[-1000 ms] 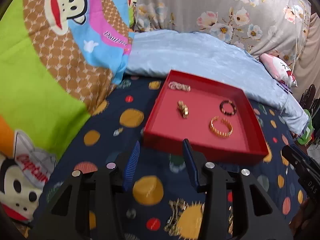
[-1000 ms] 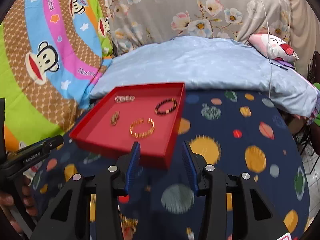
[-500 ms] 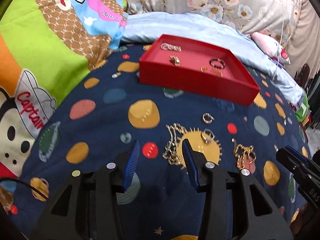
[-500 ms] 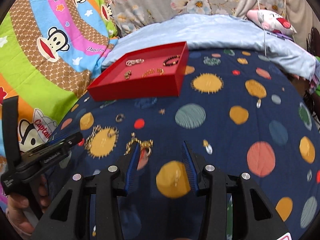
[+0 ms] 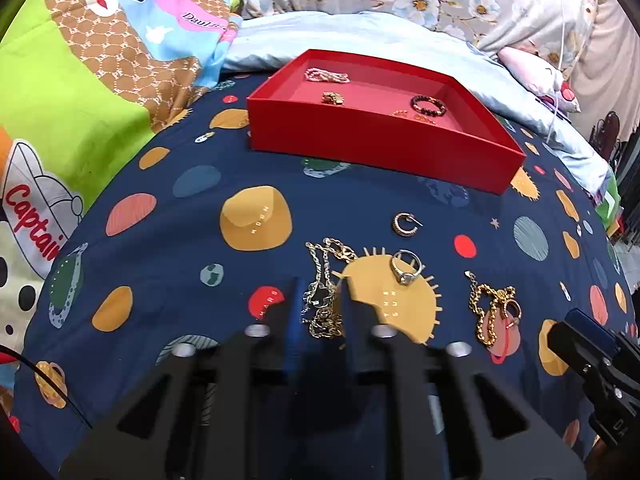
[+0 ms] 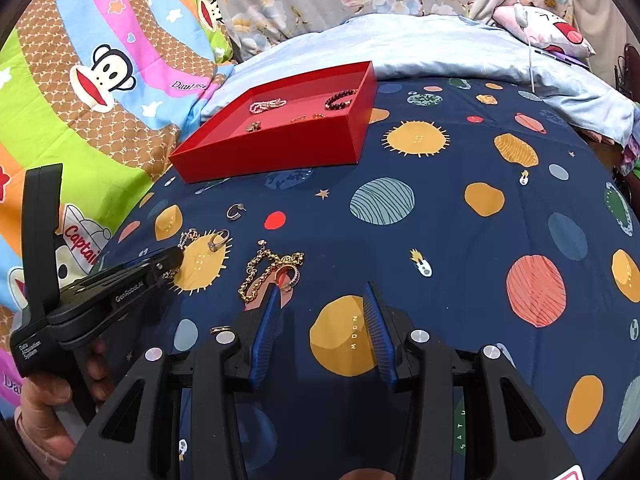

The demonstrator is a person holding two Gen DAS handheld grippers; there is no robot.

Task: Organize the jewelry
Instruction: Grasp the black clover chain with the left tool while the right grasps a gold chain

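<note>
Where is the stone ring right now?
The ring lies on the yellow sun print, between the hoop earring above it and the left gripper.

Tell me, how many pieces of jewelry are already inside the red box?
4. In the red box: a pale beaded bracelet at the far-left corner, a gold clump nearer, a dark beaded bracelet at right, and a gold bangle partly hidden by the front wall.

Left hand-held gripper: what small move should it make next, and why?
Probably close the left hand-held gripper a little more on the tangled silver and gold chain necklace, then lift. Its blue-padded fingers already stand on either side of the chain on the dark blue planet-print bedsheet, with a gap left. The shallow red cardboard tray lies straight ahead.
</note>
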